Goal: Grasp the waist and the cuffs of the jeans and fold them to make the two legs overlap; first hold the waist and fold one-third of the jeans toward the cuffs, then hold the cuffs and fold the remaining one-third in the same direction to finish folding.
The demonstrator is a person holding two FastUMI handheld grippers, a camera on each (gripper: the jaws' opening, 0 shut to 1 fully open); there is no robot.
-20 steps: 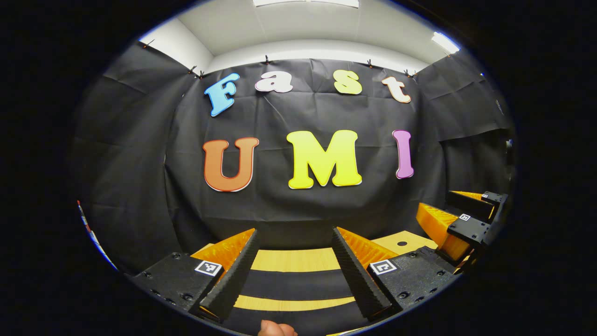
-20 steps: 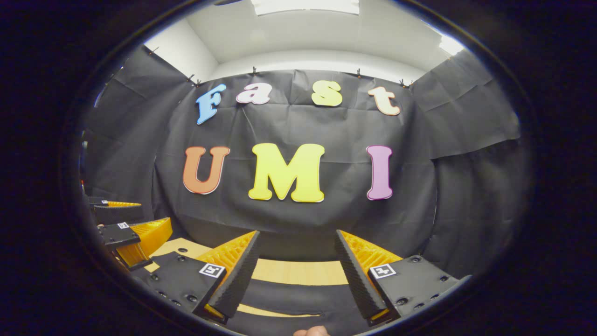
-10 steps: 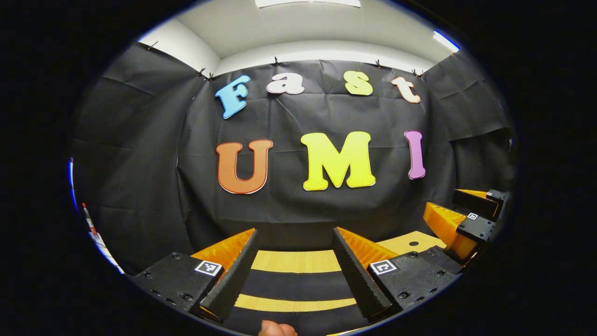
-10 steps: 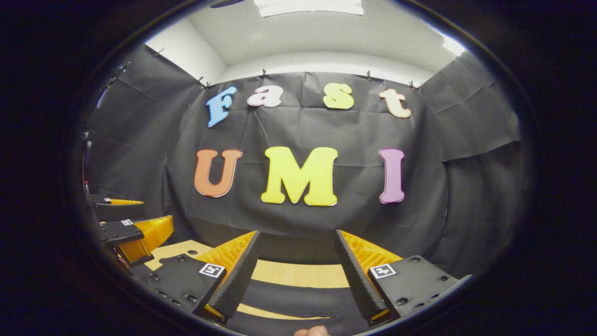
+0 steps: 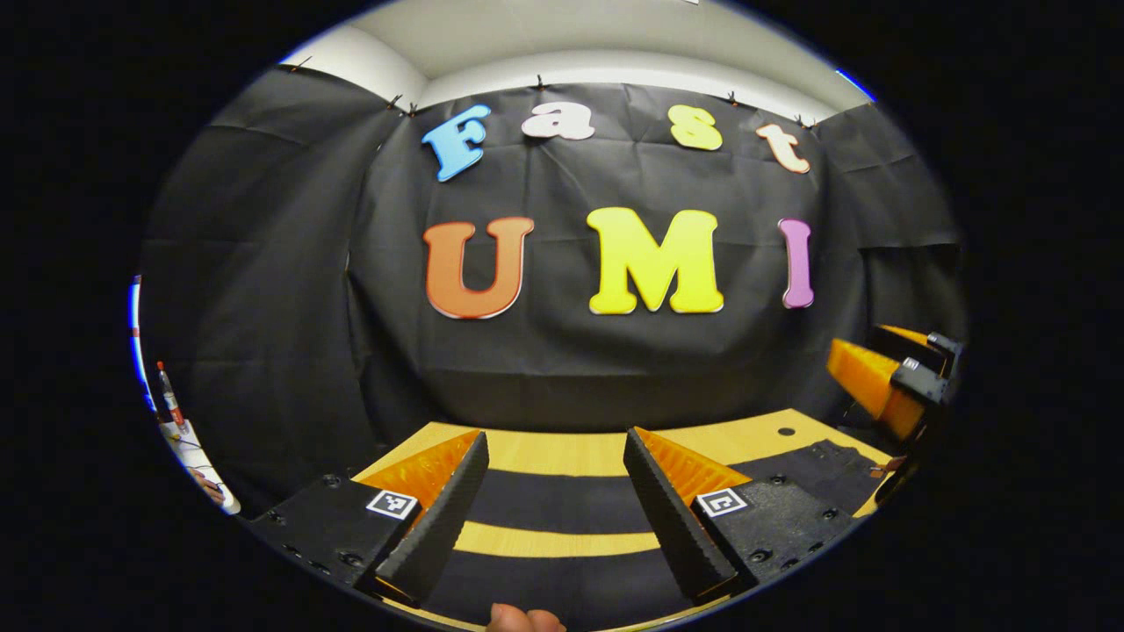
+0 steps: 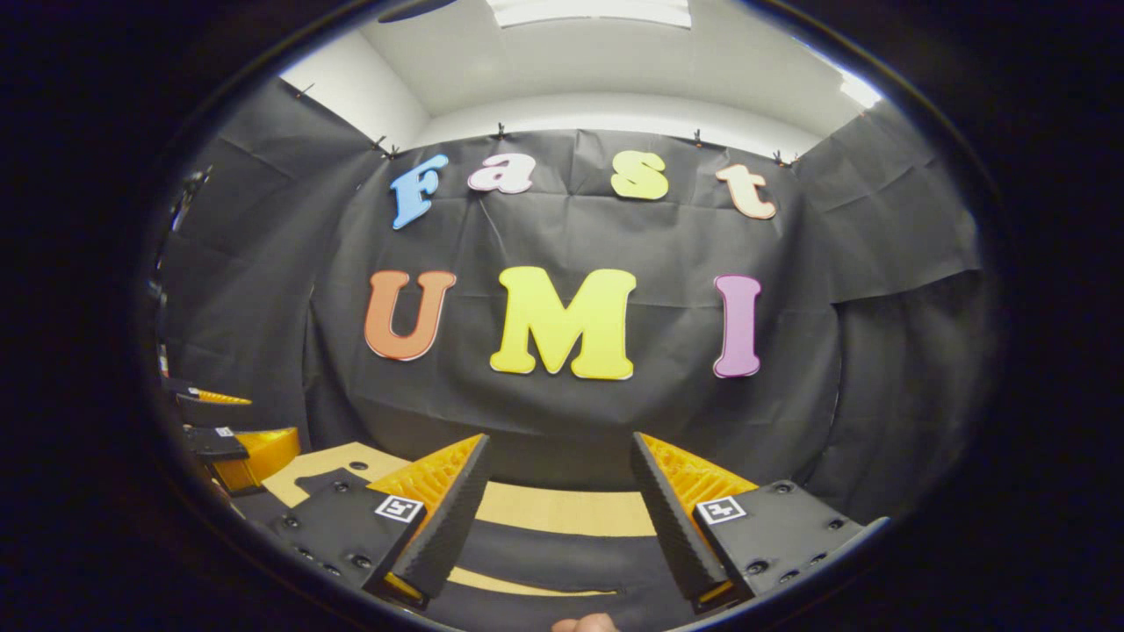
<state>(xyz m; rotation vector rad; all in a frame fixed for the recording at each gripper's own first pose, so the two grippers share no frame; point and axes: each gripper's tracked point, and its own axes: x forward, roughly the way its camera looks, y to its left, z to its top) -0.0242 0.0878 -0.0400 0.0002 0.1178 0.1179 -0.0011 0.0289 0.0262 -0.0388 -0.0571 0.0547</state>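
**Both tongs open above the dark jeans**

You hold the left gripper [image 5: 555, 513] up over the wooden table [image 5: 562, 452]. Its two fingers stand wide apart, and there is nothing between them. Each finger is orange on the outside, with a black ridged pad [image 5: 443, 518] on the inside.

Below that gripper, in the left gripper view, the jeans [image 5: 562, 500] lie flat on the table. They are very dark, almost black. You can see them as two dark bands that run across the table, with a thin strip of wood between them. More dark cloth lies off to the right, near a small round hole [image 5: 786, 431] in the table top. I cannot tell which end is the waist and which end has the cuffs.

At the bottom edge of that view, a bit of your hand [image 5: 524, 619] peeks in.

You hold the right gripper [image 6: 558, 527] up too. Its fingers are also spread wide and hold nothing. Dark jeans lie under it on the table. In the left gripper view this gripper floats far off on the right side, above the table's edge.

The black cloth wall [image 6: 562, 412] stands behind the table.
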